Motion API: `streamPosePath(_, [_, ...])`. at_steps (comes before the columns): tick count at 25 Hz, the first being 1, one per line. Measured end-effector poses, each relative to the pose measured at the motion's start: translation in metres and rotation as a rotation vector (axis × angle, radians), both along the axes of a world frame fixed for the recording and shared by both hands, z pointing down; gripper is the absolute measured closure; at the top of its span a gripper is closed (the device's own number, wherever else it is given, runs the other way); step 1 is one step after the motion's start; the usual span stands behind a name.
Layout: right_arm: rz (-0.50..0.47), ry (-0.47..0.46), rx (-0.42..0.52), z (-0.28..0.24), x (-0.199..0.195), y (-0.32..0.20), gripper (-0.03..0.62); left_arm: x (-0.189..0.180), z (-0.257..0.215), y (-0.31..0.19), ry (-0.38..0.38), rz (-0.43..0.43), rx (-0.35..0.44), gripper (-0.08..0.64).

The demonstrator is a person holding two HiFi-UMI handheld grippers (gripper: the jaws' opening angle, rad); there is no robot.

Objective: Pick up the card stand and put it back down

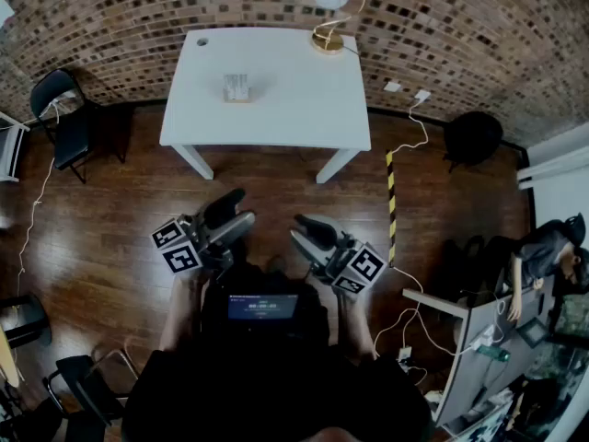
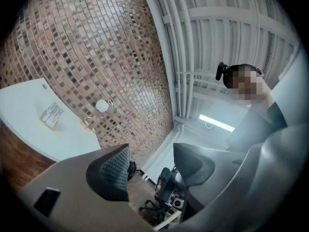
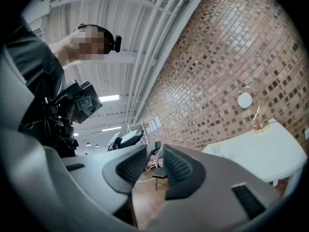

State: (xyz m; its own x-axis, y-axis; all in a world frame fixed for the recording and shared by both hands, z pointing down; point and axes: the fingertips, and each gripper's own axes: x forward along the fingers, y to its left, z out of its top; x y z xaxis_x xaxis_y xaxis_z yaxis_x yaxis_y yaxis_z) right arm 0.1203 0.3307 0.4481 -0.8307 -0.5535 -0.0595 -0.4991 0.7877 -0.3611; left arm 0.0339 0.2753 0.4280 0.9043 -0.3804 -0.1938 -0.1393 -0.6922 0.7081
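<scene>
Card stand (image 1: 237,87): small and upright, set on the white table (image 1: 294,109), left of centre. It is touched by nothing and is well apart from both grippers.

Desk lamp (image 1: 329,7): gold arc with a white globe, placed at the table's far right edge, close to the brick wall (image 1: 460,26).

Black chair (image 1: 64,109): stood left of the table on the wood floor (image 1: 276,182).

Black-and-yellow striped strip (image 1: 390,205): seen on the floor, right of the table.

Left gripper (image 1: 244,207): held over the floor on the near side of the table. The jaws are parted wide, and nothing is found between them.

Right gripper (image 1: 296,228): held just beside the left one. The jaws are separated by a narrow gap, and nothing is gripped.
</scene>
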Motion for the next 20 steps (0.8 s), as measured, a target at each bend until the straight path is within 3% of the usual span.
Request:
streamPosePath(4, [0.013,0.026,-0.013,0.006,-0.009,-0.043,0.479,-0.020,0.013,-0.042,-0.017,-0.033,-0.001,0.290])
streamPosePath(20, [0.081,0.083,-0.137,0.041,-0.086,-0.219,0.472,-0.131,0.050,-0.216,0.068,-0.074,-0.091,0.290])
